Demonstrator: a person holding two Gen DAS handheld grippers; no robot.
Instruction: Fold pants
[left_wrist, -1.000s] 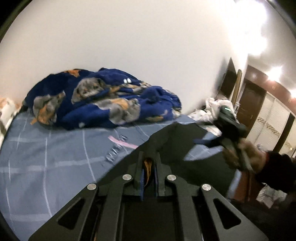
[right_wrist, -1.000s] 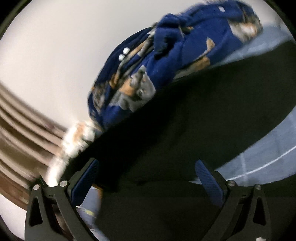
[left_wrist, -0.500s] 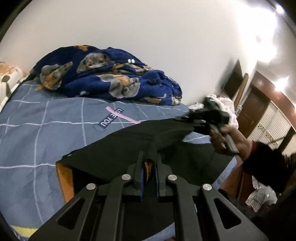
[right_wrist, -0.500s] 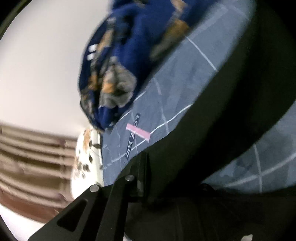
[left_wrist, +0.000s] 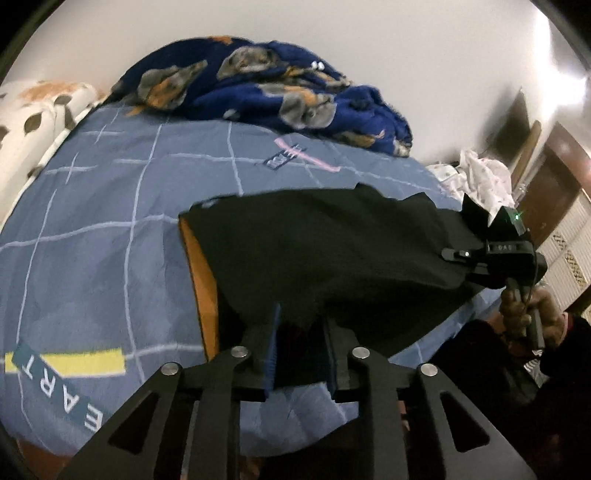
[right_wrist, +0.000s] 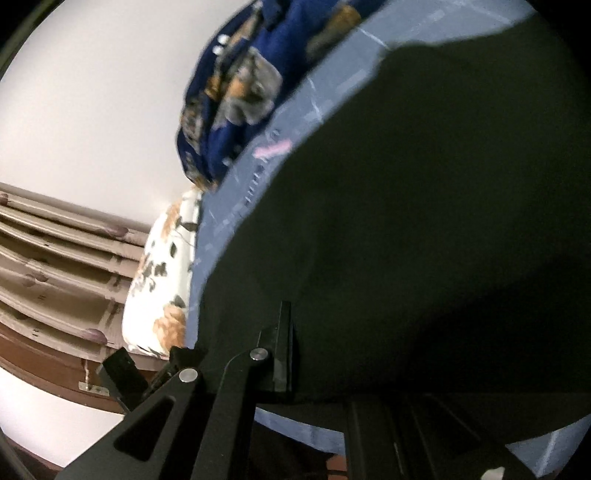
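Black pants with an orange lining lie spread over the blue bed sheet, their far end on the bed and their near edge lifted. My left gripper is shut on the near edge of the pants. My right gripper shows at the right in the left wrist view, shut on the pants' right edge. In the right wrist view the pants fill most of the frame and hide the right finger; one finger presses against the cloth.
A crumpled dark blue blanket with dog prints lies at the far side of the bed. A white patterned pillow is at the left. White clothes lie beyond the bed's right side, near a brown door.
Both grippers have pulled the pants down and toward the bed's near edge; the pants now lie flatter. The right gripper has dropped lower at the right.
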